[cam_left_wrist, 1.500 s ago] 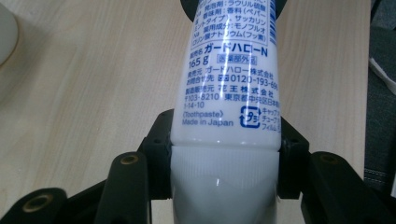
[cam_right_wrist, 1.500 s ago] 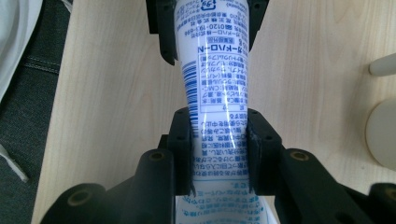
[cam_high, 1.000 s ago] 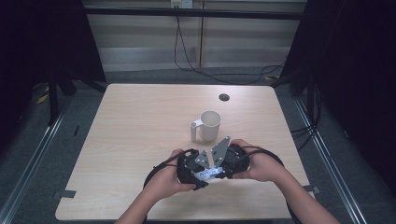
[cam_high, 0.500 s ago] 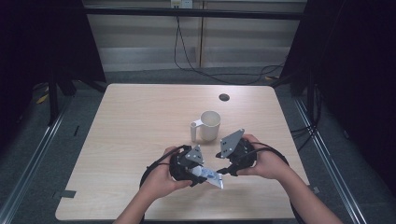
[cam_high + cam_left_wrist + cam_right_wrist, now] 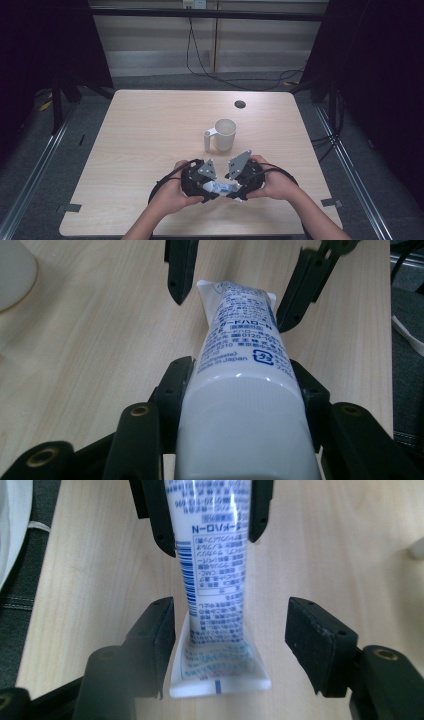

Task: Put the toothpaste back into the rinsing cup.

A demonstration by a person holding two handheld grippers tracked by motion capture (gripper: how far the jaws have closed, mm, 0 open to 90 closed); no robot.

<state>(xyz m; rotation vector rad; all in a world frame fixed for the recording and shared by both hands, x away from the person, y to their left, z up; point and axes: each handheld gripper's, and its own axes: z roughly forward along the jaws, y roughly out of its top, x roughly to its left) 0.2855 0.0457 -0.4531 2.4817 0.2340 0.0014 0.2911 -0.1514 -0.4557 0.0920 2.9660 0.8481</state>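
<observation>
Left gripper (image 5: 214, 189): I see my left hand (image 5: 172, 195) holding it just on the near side of the mug, pointed toward my right; its jaws are clamped on the cap end of the tube.
Left gripper's own view: the tube's wide end sits squeezed between the two black jaws, with the right gripper's jaw tips apart on either side of the far crimped end.
Right gripper (image 5: 235, 191): my right hand (image 5: 272, 182) holds it facing the left one, also just nearer me than the mug; its jaws stand wide, clear of the tube on both sides.
Right gripper's own view: the pads (image 5: 160, 627) flank the flat crimped tail with a gap on the right side; the left pad is very near, and I cannot tell if it touches.
Tube (image 5: 240, 360): white with blue print, lying level between the two grippers, near the mug and on my side of it, above the table (image 5: 130, 135).
Mug (image 5: 223, 135): white, upright on the table, handle toward my left.
Beyond the mug: a small dark disc (image 5: 240, 104) near the far edge.
</observation>
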